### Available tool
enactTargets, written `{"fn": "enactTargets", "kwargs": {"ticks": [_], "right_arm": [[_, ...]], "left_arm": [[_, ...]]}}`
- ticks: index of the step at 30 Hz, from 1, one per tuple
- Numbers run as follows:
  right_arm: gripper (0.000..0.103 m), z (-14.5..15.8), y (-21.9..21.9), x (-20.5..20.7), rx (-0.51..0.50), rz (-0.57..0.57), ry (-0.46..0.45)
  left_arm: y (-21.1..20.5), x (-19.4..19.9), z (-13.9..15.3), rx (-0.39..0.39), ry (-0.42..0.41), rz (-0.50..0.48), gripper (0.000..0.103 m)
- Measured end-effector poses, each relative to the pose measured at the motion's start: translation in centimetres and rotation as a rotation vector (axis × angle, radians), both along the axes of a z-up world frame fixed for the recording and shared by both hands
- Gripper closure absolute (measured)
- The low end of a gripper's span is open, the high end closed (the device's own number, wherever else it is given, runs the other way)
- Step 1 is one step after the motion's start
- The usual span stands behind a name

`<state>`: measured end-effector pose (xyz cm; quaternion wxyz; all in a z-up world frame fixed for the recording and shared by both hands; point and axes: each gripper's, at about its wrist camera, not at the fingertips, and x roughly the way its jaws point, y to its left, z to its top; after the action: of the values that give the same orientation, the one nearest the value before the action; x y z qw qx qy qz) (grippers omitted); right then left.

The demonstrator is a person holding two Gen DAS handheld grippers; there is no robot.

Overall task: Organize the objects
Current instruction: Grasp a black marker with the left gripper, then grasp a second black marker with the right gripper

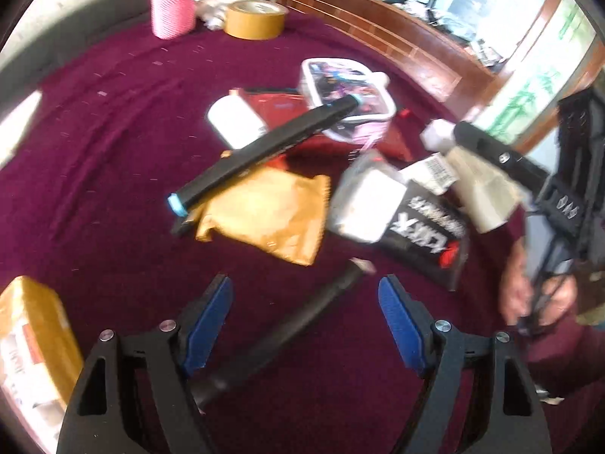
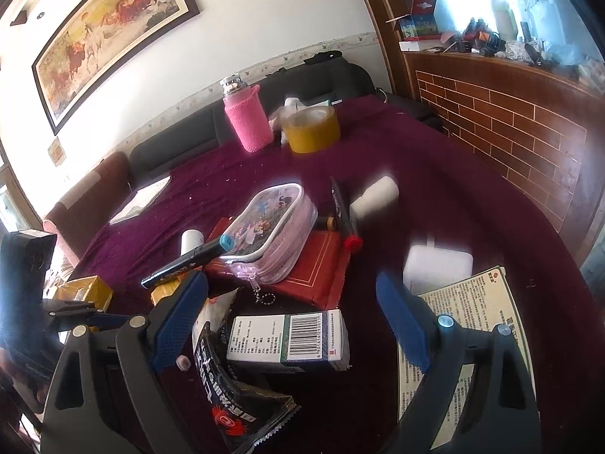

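Both claws are hovering spread and holding nothing over the maroon-covered bench (image 2: pixel 453 174). The left claw (image 1: pixel 304 314) is straddling a dark pen (image 1: pixel 287 336) lying on the cloth, its blue pads apart from it. The right claw (image 2: pixel 291 321) is hanging above a barcoded box (image 2: pixel 287 340) and a black snack packet (image 2: pixel 234 389). Behind them, a cartoon pencil case (image 2: pixel 272 227) is resting on a red book (image 2: pixel 314 272), with a blue-capped marker (image 2: pixel 189 261) leaning against the case.

Home living room: sofa (image 2: pixel 302 87), framed horse painting (image 2: pixel 109 34), cloth-covered table (image 2: pixel 435 174).
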<state>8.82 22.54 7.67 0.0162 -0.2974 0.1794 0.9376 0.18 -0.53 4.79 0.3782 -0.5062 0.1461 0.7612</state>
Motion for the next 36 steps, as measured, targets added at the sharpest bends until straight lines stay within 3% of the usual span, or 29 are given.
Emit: {"fn": "enactTargets", "kwargs": {"ticks": [3,4,7,10,12,14,17,23,25,29,32,36], "right_arm": [[0.012,-0.1,0.0,0.0,0.004,-0.002,-0.005],[0.012,-0.1,0.0,0.0,0.003,-0.003,-0.006],[0.012,-0.1,0.1,0.1,0.008,-0.014,-0.007],[0.012,-0.2,0.2,-0.1,0.004,-0.016,-0.014],[0.012,-0.2,0.2,-0.1,0.008,-0.02,-0.018],[0.012,-0.3,0.1,-0.2,0.014,-0.019,-0.019],[0.012,-0.2,-0.1,-0.1,0.035,-0.026,-0.02],[0.012,0.3,-0.6,0.4,0.083,-0.056,-0.01],[0.012,1.7,-1.7,0.9,0.106,-0.031,0.002],[0.012,7.0,-5.3,-0.6,0.124,0.14,0.065],[0.012,8.3,-7.5,-6.5,0.068,0.301,-0.044],[0.012,4.8,-9.3,-14.4,0.028,0.349,-0.282]], "left_arm": [[0.0,1.3,-1.0,-0.083,0.072,0.006,0.029],[0.0,1.7,-1.0,-0.056,0.079,0.008,0.029],[0.5,3.5,-1.8,-0.091,0.03,-0.021,0.029],[0.7,7.4,-1.8,-0.155,0.155,-0.067,0.03],[0.0,8.9,-1.4,-0.107,0.116,-0.031,0.065],[-0.2,9.6,-1.2,-0.077,0.11,0.012,0.091],[-1.0,10.8,-0.9,-0.014,0.066,0.096,0.092],[-3.0,12.3,0.5,0.037,0.118,0.208,0.091],[-4.2,12.6,0.7,0.056,0.125,0.238,0.091],[-5.7,11.8,-0.4,0.041,0.127,0.282,0.091],[-6.6,11.9,-0.9,0.05,0.104,0.32,0.091],[-7.9,12.5,-1.5,0.107,0.052,0.358,0.091]]}}
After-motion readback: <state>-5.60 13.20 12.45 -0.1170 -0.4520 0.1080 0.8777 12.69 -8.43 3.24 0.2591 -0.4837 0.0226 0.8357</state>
